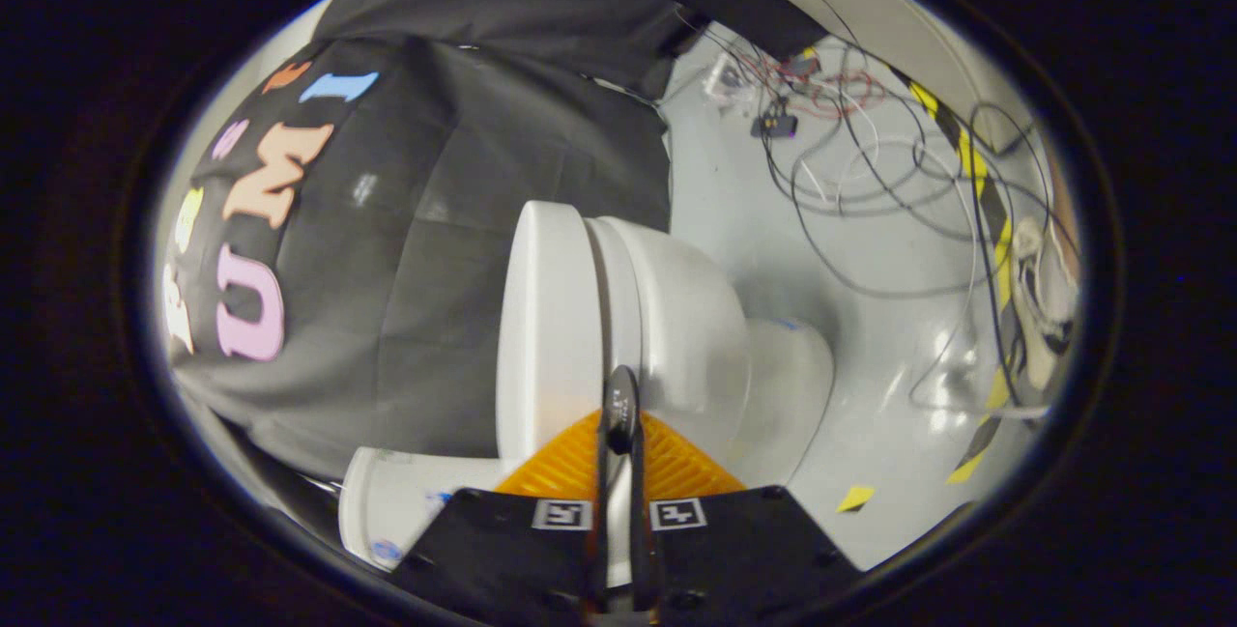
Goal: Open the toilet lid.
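Gripper view: claw (619, 414) nearly closed (fingers together) against toilet lid (546, 327).

One toilet (667, 318), one lid (546, 318), perhaps one gripper (618, 414).

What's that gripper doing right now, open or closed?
Gripper: jaws nearly together at the edge of the toilet lid; whether they pinch it cannot be told.

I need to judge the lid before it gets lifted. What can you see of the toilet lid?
The toilet lid is a smooth, glossy white slab, plastic by the look, with rounded edges. It lies shut on the seat, a thin seam dividing it from the white bowl. The view is rolled sideways, so the lid faces the black cloth wall. The tool has its fingers nearly together, tips at the lid's rim by that seam; whether they touch it is unclear.
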Tool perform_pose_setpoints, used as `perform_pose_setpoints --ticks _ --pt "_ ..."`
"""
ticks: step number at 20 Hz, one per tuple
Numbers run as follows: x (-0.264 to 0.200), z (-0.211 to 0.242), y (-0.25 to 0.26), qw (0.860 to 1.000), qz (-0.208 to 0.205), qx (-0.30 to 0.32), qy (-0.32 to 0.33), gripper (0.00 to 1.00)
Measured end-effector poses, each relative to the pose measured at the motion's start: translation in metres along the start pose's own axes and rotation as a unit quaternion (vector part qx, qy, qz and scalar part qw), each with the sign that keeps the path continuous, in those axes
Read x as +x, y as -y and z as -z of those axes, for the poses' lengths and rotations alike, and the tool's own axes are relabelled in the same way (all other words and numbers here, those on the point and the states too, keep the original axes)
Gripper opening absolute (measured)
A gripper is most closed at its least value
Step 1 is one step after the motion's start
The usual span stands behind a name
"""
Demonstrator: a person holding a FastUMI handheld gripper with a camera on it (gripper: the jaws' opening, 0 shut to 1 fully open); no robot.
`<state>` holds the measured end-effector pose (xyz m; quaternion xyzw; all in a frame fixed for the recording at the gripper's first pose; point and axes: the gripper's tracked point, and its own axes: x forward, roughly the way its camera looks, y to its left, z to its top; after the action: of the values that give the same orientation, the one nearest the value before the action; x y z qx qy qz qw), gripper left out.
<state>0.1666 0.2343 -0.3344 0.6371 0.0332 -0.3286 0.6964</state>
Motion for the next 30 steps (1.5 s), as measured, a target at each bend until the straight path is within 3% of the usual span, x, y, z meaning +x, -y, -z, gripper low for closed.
perform_pose_setpoints --ticks 1,12,19,30 --pt "-0.004 0.003 -0.002 1.000 -0.004 0.007 0.001 0.09" --pt "-0.021 0.005 -0.036 0.997 -0.016 -0.076 0.009 0.03" --pt "-0.042 0.005 -0.076 0.986 -0.022 -0.162 0.009 0.02" --pt "-0.075 0.027 -0.150 0.958 -0.082 -0.276 0.014 0.02"
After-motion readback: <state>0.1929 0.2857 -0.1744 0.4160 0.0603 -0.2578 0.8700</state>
